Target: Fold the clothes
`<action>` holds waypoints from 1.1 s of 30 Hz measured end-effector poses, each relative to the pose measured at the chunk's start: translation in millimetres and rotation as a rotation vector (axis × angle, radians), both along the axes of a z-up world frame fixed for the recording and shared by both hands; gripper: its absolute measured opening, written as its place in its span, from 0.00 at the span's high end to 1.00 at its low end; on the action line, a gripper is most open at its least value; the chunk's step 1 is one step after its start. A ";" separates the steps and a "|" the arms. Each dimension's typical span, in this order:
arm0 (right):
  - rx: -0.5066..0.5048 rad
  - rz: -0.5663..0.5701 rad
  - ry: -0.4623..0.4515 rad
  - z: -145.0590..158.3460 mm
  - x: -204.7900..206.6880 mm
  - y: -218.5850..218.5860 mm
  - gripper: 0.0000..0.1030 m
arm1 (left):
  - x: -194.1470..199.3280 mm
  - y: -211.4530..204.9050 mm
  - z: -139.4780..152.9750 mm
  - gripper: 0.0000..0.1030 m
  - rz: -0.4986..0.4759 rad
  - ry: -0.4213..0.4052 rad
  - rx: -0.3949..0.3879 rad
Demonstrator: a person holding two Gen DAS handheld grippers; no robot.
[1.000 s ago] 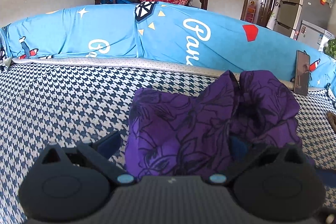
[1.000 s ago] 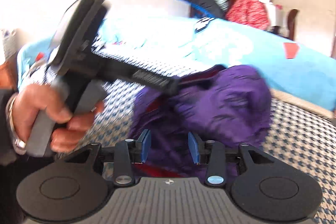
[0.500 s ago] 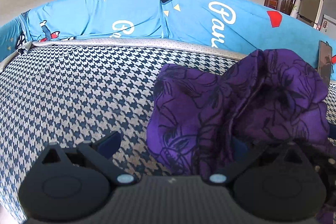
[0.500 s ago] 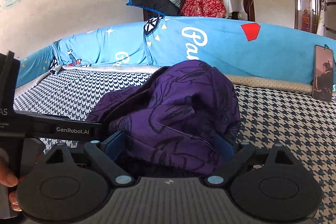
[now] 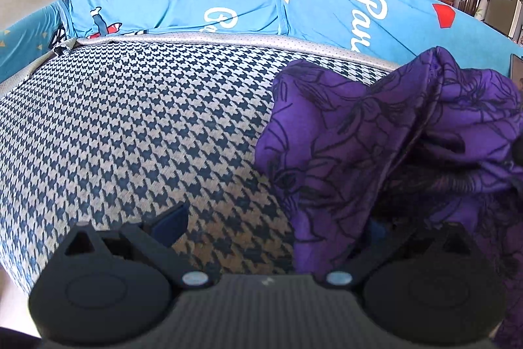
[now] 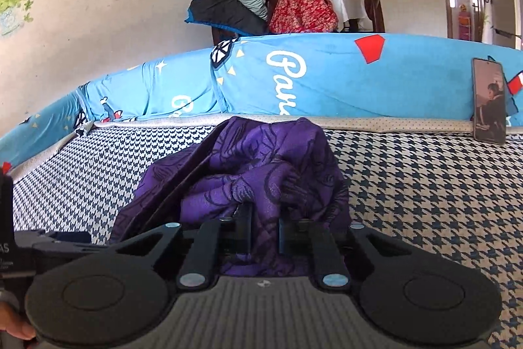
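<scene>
Right gripper (image 6: pixel 264 226) jaws, just closing, pinch the purple garment (image 6: pixel 261 159); left gripper (image 5: pixel 271 226) is spread beside it.

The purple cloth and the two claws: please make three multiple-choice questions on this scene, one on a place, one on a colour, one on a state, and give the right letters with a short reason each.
1. Where does the phone stand?
A. Flat on the checked cover
B. Leaning against the blue backrest
C. On the purple cloth

2. What colour is the pattern on the purple cloth?
A. Black
B. White
C. Yellow

3. In what state is the right claw?
A. Wide open over the bare cover
B. Shut on a fold of the purple cloth
C. Shut on the phone

Answers:
1. B: in the right wrist view it stands upright against the blue backrest, at the back edge of the checked cover.
2. A: dark flower outlines run across the purple.
3. B: its fingers stand close together with purple cloth bunched between them; the jaws have just been closing.
</scene>
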State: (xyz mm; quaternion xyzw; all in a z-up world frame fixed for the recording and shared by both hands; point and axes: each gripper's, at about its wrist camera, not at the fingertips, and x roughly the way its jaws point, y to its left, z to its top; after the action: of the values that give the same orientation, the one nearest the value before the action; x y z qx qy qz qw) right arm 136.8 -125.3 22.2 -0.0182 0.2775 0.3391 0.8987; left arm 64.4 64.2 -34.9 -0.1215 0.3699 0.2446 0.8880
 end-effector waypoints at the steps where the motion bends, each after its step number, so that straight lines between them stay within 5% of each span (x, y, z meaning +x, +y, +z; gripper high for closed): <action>1: 0.005 -0.019 -0.001 2.0 0.4 -4.5 0.88 | -2.0 -1.5 -1.5 0.00 -0.002 0.006 -0.003; 11: 0.000 -0.359 0.004 19.7 17.8 -66.1 0.98 | -24.2 -8.1 -13.1 0.00 0.027 0.087 -0.023; 19: 0.107 -0.278 0.027 27.9 17.5 -81.9 0.96 | -27.7 -29.1 13.3 0.00 -0.046 0.006 0.008; 29: 0.237 -0.153 0.136 19.1 36.7 -43.4 0.49 | 21.9 -27.3 27.2 0.00 -0.087 0.006 0.073; 33: 0.256 -0.149 0.196 6.3 53.8 -20.4 0.44 | 30.4 -13.1 23.6 0.00 -0.052 0.020 0.066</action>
State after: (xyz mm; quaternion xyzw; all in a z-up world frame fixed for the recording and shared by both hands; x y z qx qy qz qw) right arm 190.6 -145.7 28.4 0.1500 0.3188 0.3045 0.8850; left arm 94.9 51.1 -11.4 -0.0800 0.3736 0.2345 0.8939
